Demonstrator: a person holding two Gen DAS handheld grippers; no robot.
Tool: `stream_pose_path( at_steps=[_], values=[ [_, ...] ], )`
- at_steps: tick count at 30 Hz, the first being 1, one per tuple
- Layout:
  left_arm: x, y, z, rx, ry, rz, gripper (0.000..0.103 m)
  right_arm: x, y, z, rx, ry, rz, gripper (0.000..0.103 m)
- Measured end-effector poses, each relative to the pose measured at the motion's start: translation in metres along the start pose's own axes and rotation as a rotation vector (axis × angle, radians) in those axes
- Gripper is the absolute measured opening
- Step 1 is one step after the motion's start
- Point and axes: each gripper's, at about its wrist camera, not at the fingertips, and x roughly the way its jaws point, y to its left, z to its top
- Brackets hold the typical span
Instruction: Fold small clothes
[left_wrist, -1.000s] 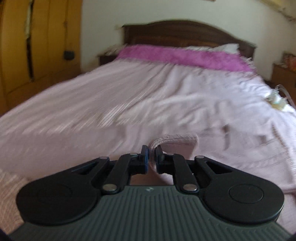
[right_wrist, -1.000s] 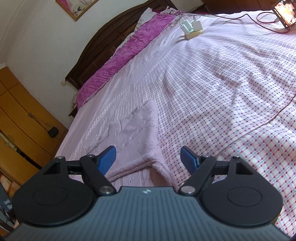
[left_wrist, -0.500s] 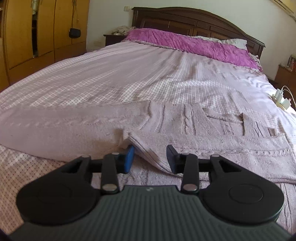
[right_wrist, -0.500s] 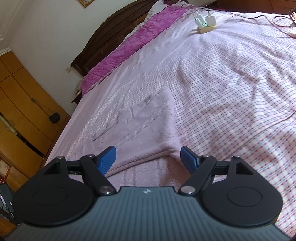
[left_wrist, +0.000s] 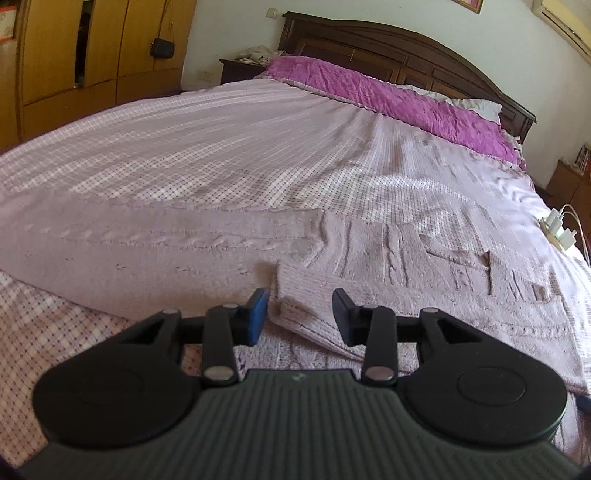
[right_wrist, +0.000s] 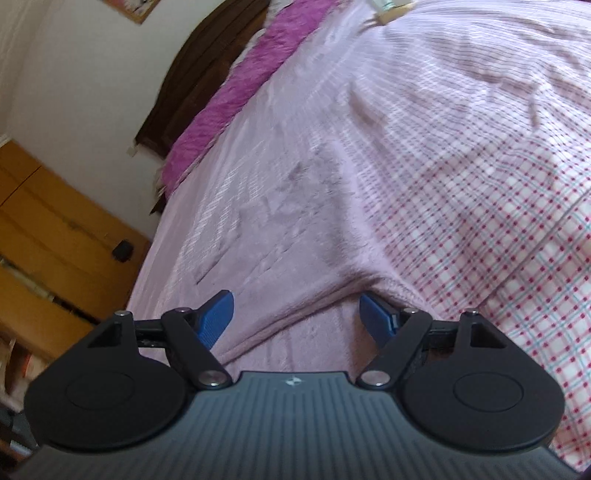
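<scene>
A pale lilac knitted sweater (left_wrist: 388, 258) lies flat on the checked bedspread (left_wrist: 221, 147). One sleeve (left_wrist: 129, 251) stretches out to the left, and a folded-over piece with a ribbed edge (left_wrist: 306, 295) rests on the body. My left gripper (left_wrist: 300, 314) hovers just over that ribbed edge, open, its pads clear of the knit. In the right wrist view the sweater (right_wrist: 295, 240) runs away from me. My right gripper (right_wrist: 297, 314) stands wide open over the sweater's near edge, holding nothing.
A magenta blanket (left_wrist: 388, 92) and a dark wooden headboard (left_wrist: 406, 48) close the far end of the bed. A power strip with chargers (left_wrist: 557, 230) lies at the bed's right edge. Wooden wardrobes (left_wrist: 74, 55) stand to the left.
My left gripper was shut on a piece of the sweater a second ago. It has since opened, and the piece now lies on the sweater. The right gripper drifted slightly and stayed open.
</scene>
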Motion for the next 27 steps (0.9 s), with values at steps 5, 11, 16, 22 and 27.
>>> stream_pose_path(
  at_steps=[5,11,16,22,27],
  values=[
    [-0.001,0.001,0.0,0.004,-0.004,-0.015,0.041,0.01,-0.006,0.001,0.055,-0.049,-0.029,0.071],
    [-0.003,-0.005,-0.003,0.032,-0.003,-0.028,0.041,0.016,-0.01,0.005,0.03,-0.07,-0.125,0.015],
    [-0.005,-0.01,-0.008,0.067,-0.005,-0.025,0.041,-0.003,-0.013,0.007,0.016,-0.176,-0.13,0.004],
    [0.001,-0.01,-0.017,0.098,0.021,-0.002,0.041,-0.021,-0.026,0.021,0.002,-0.23,-0.163,0.004],
    [-0.007,-0.006,-0.013,0.07,0.006,-0.022,0.041,-0.021,-0.009,0.024,-0.077,-0.19,-0.136,0.017]
  ],
)
